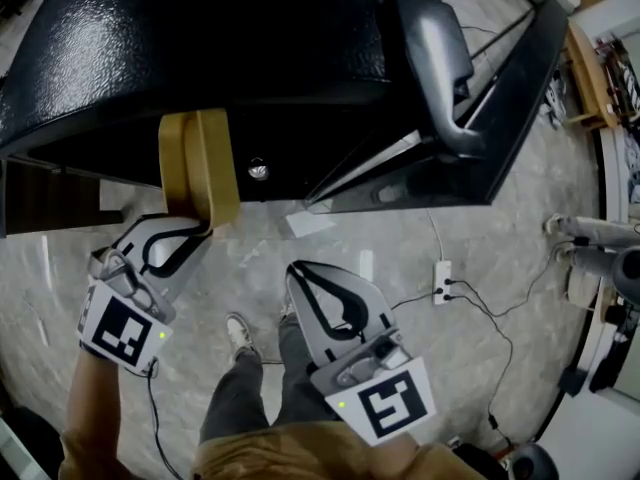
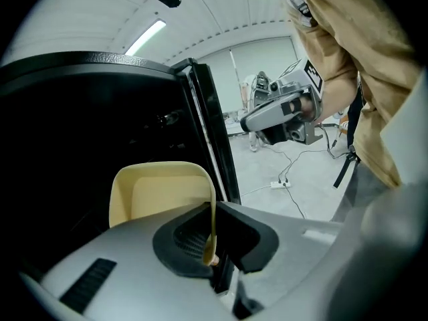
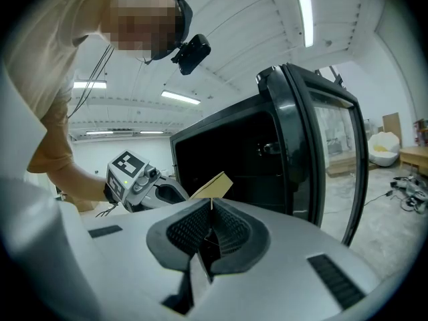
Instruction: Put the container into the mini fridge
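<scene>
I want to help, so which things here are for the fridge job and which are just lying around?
For the job: container, pinched in the left claw; mini fridge; its open door.
Just lying about: power strip; cables. The right claw is shut and empty.

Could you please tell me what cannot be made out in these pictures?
- Inside of the mini fridge: too dark in every view, so shelves cannot be told.
- The container: its lower part is hidden behind the body of the left gripper in the left gripper view, so its contents are unclear.
- Fridge base: hidden under its own top in the head view.
</scene>
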Motion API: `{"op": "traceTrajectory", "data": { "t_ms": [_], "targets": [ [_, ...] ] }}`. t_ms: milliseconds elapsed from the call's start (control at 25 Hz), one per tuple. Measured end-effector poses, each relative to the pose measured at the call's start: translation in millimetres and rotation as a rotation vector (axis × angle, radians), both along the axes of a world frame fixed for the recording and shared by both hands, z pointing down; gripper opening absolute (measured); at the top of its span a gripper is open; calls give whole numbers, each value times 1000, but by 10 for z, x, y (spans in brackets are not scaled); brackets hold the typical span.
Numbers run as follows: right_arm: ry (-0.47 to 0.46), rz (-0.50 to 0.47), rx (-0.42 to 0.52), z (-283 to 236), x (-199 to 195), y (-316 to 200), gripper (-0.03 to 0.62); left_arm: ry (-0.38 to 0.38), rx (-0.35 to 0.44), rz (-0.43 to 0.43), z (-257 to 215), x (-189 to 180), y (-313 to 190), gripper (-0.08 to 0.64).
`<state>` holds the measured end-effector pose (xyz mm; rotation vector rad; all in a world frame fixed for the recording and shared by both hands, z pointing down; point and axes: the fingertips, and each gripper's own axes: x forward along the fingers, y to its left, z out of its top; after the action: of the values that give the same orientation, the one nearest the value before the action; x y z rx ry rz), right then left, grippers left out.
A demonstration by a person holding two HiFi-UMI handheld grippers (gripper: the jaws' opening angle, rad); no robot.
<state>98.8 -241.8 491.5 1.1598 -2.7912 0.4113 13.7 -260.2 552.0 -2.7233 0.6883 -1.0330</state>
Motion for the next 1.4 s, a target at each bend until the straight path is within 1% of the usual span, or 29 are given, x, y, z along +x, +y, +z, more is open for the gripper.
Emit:
{"op": "traceTrajectory", "data": {
  "t_ms": [120,400,520,640,800,920,1040,1200,1400],
  "targets": [
    [1,2,3,25,8,-45,5,-16,-27,12,55,41,-4,14],
    [2,4,5,154,-14,-159,5,-11,-64,13,270,130,-59,15],
    [1,8,1,115,49,-107,5,-8,-69,8,241,196,-80,14],
    [1,11,-5,130,144,-86,5,-4,-57,9,223,289,-169,14],
    [2,19,-12,210,230,-141,5,-19,-78,14,397,342,-271,14],
    [2,24,-16,239,291,-175,5,-34,-101,-4,515,343,-351,14],
    [2,28,-21,263,336,-187,5,-74,-139,-40,640,282,-425,15],
    [-5,29,-24,208,391,-220,5,-139,-146,-40,694,263,-539,14],
    [-8,22,-20,224,353,-226,5,-188,-160,-50,839,267,-684,14]
  ]
}}
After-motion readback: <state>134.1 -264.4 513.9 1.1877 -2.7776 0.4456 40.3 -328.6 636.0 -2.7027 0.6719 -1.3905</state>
